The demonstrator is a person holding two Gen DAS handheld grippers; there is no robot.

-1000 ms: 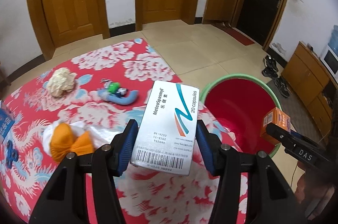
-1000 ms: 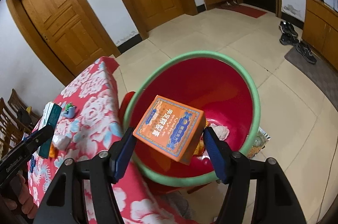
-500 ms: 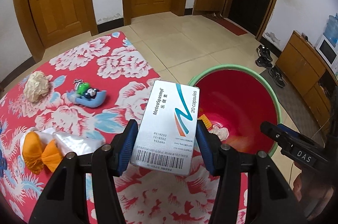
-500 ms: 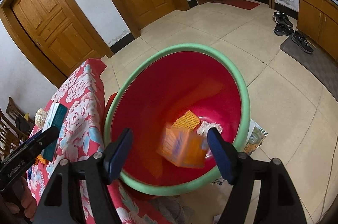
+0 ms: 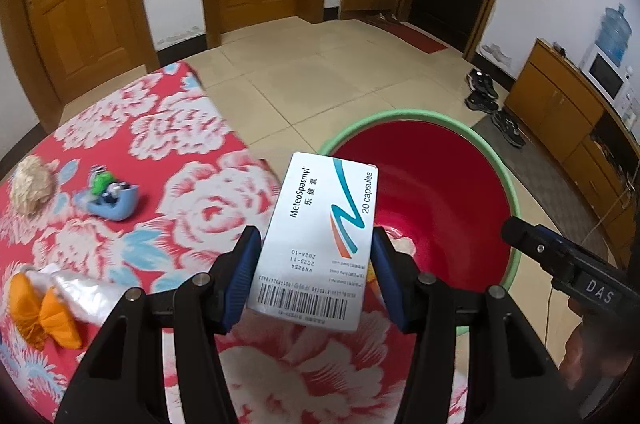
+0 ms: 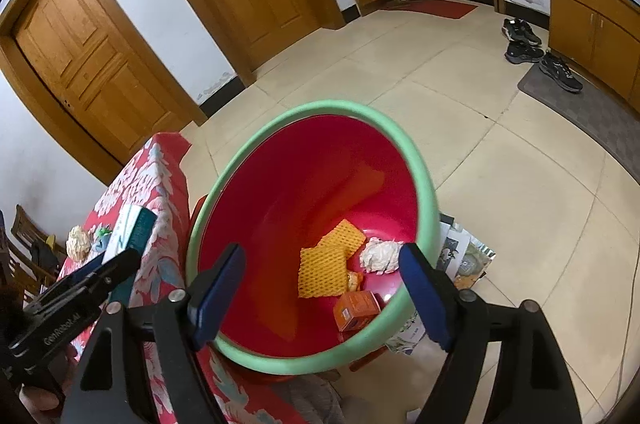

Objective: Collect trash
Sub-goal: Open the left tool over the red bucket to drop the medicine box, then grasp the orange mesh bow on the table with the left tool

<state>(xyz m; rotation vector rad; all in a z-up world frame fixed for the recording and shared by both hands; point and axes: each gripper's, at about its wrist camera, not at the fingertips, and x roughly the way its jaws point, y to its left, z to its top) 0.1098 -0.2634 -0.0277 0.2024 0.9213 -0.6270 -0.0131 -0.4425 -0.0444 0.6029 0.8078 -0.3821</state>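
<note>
Medicine box point(image 5: 320, 244) clamped in left gripper point(image 5: 314, 278) near red bin point(image 5: 436, 191); right gripper point(image 6: 320, 298) opening over bin, nothing between; orange box point(image 6: 356, 310) inside.

The right gripper point(image 6: 320, 298) hangs over a red bin point(image 6: 424, 195) with a green rim; its jaws are opening and nothing is between them. At the bottom lie an orange box point(image 6: 357, 310), two pieces of yellow foam netting point(image 6: 323, 272) and a crumpled white tissue point(image 6: 380, 255). The left gripper point(image 6: 68, 294), beside a flowered tablecloth point(image 6: 156, 191), holds a white box point(image 6: 130, 236).
</note>
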